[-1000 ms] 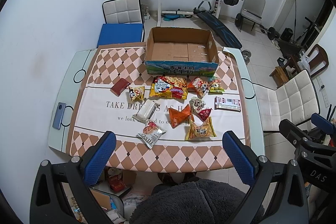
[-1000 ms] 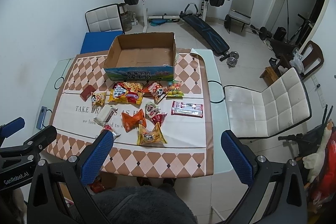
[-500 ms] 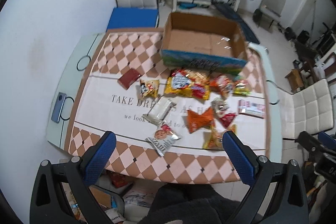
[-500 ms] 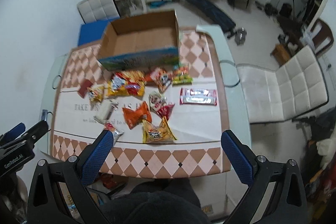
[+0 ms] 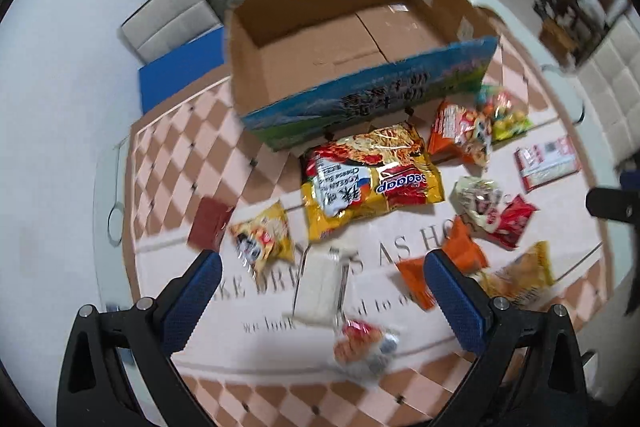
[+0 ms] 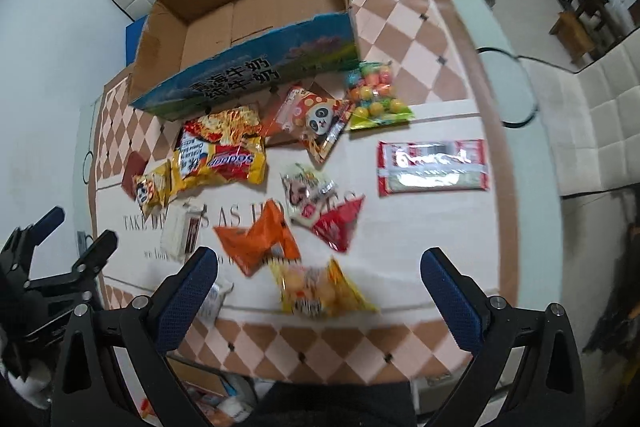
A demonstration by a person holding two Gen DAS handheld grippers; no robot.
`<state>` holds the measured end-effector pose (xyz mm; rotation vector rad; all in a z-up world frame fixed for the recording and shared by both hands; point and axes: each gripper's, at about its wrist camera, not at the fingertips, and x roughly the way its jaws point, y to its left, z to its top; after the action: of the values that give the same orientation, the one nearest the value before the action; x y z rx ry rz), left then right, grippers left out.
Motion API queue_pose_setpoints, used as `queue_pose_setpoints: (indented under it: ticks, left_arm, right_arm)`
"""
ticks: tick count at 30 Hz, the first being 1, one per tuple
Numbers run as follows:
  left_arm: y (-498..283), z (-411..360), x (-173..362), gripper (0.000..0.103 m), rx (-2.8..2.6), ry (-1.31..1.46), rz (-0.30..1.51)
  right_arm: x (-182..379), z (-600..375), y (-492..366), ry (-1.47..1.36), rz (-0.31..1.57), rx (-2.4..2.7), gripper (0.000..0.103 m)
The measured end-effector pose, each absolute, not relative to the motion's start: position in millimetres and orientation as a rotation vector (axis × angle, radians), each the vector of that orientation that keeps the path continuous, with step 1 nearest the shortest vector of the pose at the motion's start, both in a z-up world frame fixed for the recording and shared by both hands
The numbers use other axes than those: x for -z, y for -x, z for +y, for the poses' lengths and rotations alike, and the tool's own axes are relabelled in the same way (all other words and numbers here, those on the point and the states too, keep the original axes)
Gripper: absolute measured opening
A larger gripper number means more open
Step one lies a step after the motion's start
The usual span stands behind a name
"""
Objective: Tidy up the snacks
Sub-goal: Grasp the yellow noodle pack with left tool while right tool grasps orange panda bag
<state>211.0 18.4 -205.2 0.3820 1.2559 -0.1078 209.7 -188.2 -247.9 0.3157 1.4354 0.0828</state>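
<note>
The desk (image 6: 516, 155), under a checkered cloth (image 6: 404, 39), fills most of both views; its glass rim curves down the right side of the right wrist view, with a bare strip of cloth just inside it. An open cardboard box (image 5: 320, 43), with nothing visible inside, sits at the upper centre of the left wrist view, its printed blue wall facing the snacks. Just below that wall lies the big yellow noodle bag (image 5: 372, 179), nearly touching the box. To its right are a panda packet (image 6: 316, 119) and a bag of coloured balls (image 6: 376, 99), which overlap slightly, and a long red-and-silver wrapper (image 6: 432, 167) lies alone at centre right. Smaller packs crowd the middle: an orange pouch (image 6: 256, 239), a red pouch (image 6: 338, 227), a white bar (image 5: 320, 287) and a small yellow packet (image 5: 264, 239). The left gripper (image 5: 320, 303) hangs over the white bar and the right gripper (image 6: 320, 299) over a blurred yellow bag (image 6: 316, 291); both have jaws spread wide, gripping nothing.
</note>
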Motion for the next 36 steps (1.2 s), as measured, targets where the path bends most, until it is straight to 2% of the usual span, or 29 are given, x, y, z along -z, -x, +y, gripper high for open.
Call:
queue_pose_setpoints:
  ticks: [5, 9, 11, 12, 13, 16, 18, 30, 32, 34, 36]
  left_arm:
    - [-257.0, 12.9, 249.0, 0.103, 0.093, -0.256, 1.353]
    - [-292.8, 1.8, 276.1, 0.103, 0.066, -0.15, 1.379]
    - [-306.5, 0.6, 292.9, 0.095, 0.006, -0.073, 1.423]
    - [-313.9, 0.4, 305.6, 0.08, -0.014, -0.015, 1.458]
    - [-318.1, -0.2, 317.3, 0.07, -0.047, 0.02, 1.489]
    - [-321.5, -5.4, 343.3, 0.071, -0.125, 0.043, 1.526]
    - [-318.0, -10.7, 345.0, 0.071, -0.163, 0.004, 1.482]
    - [-258.4, 62.7, 355.4, 0.073, -0.265, 0.027, 1.572]
    - [-246.2, 89.5, 348.6, 0.072, -0.313, 0.166, 1.578]
    - [-244.4, 116.8, 342.0, 0.072, -0.358, 0.398, 1.575]
    - [-248.2, 136.6, 343.9, 0.072, -0.381, 0.562, 1.557]
  right_arm:
    - [290.3, -188.3, -249.1, -0.34, 1.485, -0.1, 0.101]
    - [315.7, -195.6, -276.5, -0.368, 1.504, -0.109, 0.093]
    - [325.4, -198.8, -287.3, -0.353, 1.508, -0.096, 0.082]
    - [329.4, -199.8, -292.7, -0.341, 1.499, -0.091, 0.068]
    - [333.7, -199.9, -298.4, -0.321, 1.488, -0.089, 0.064]
    - [344.0, -198.3, -308.5, -0.264, 1.476, -0.084, 0.058]
    - [350.0, -196.4, -313.3, -0.238, 1.483, -0.089, 0.057]
    - [353.4, -185.8, -333.2, -0.227, 1.476, -0.141, 0.057]
    - [353.0, -180.0, -338.2, -0.232, 1.471, -0.167, 0.059]
    - [354.8, -172.4, -343.6, -0.217, 1.469, -0.185, 0.073]
    - [358.0, -166.9, -350.5, -0.217, 1.464, -0.198, 0.074]
